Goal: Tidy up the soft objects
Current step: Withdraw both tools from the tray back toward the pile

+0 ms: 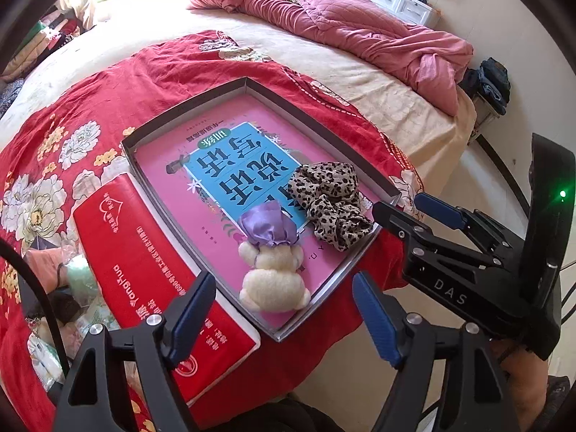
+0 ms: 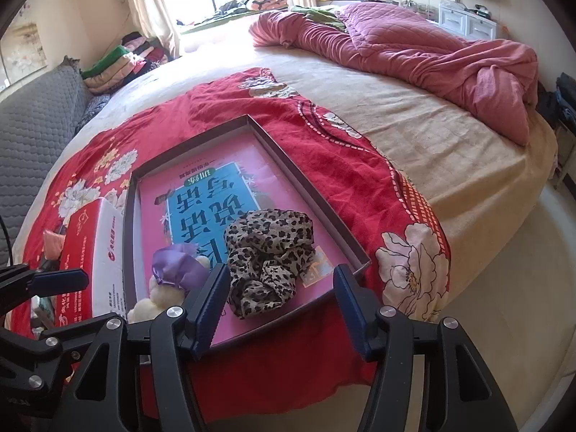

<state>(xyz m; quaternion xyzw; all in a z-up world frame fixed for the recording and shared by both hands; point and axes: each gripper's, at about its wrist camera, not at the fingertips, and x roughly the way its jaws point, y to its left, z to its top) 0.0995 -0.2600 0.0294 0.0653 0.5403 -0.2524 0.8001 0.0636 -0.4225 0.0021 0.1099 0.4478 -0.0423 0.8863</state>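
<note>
Scrunchie and plush are laid inside tray; both grippers are held wide, empty, above it.

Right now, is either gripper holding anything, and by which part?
Nothing is held. The left gripper and right gripper are both open and empty; the bear and scrunchie lie in the tray.

Both fisheye views are looking steeply down from just above the near edge of the bed, facing along it toward the far window and the pink quilt. The left wrist view is sitting close over the near left corner of the shallow box, catching the right gripper at its right side. The right wrist view is hanging nearer the box's near right corner, catching the left gripper at its left edge. Both are sharing the box and the red floral cloth.
</note>
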